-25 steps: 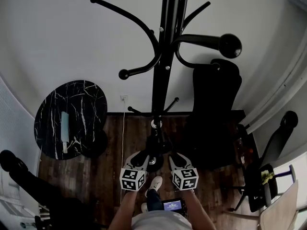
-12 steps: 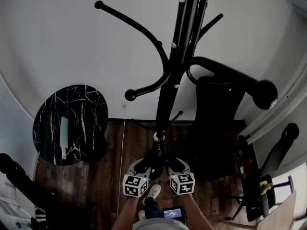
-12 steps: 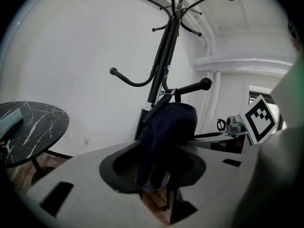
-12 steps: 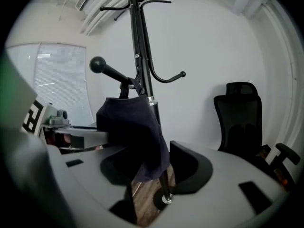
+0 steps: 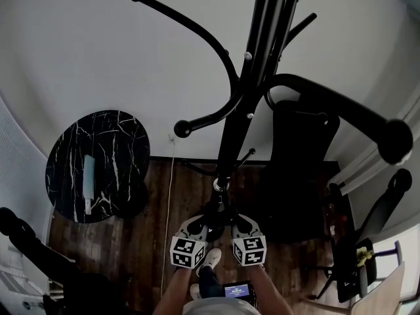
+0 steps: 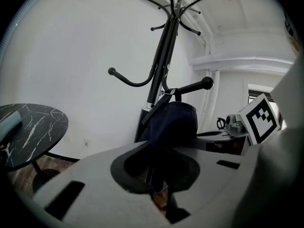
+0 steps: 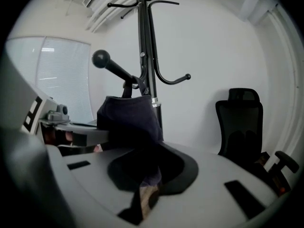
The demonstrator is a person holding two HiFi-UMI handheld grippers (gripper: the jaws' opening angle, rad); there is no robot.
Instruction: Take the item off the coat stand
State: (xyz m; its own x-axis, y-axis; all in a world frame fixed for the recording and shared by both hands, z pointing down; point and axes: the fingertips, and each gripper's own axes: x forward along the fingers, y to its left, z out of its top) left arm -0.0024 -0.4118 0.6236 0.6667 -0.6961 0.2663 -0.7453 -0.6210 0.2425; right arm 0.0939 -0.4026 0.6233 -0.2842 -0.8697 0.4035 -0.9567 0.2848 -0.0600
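Note:
A black coat stand (image 5: 244,90) rises in front of me. A dark navy fabric item (image 6: 172,121) hangs from a low knobbed arm (image 6: 192,85) by its strap. In the right gripper view the same item (image 7: 128,118) hangs in front of the pole (image 7: 145,42). My left gripper (image 6: 159,186) and right gripper (image 7: 145,186) have just been closing, each with a fold of the dark fabric pinched between its jaws. In the head view both grippers (image 5: 191,238) (image 5: 244,237) sit side by side at the pole, and the item between them is hard to make out.
A round black marble table (image 5: 98,143) with a pale blue object (image 5: 88,176) on it stands at the left. A black office chair (image 5: 298,169) is right of the stand, and another chair (image 5: 367,241) is at far right. A white cable (image 5: 167,195) runs down the wall.
Both grippers have drawn a little closer together at the pole. The head view has shifted, so the stand's knobbed arm now sits further right and lower.

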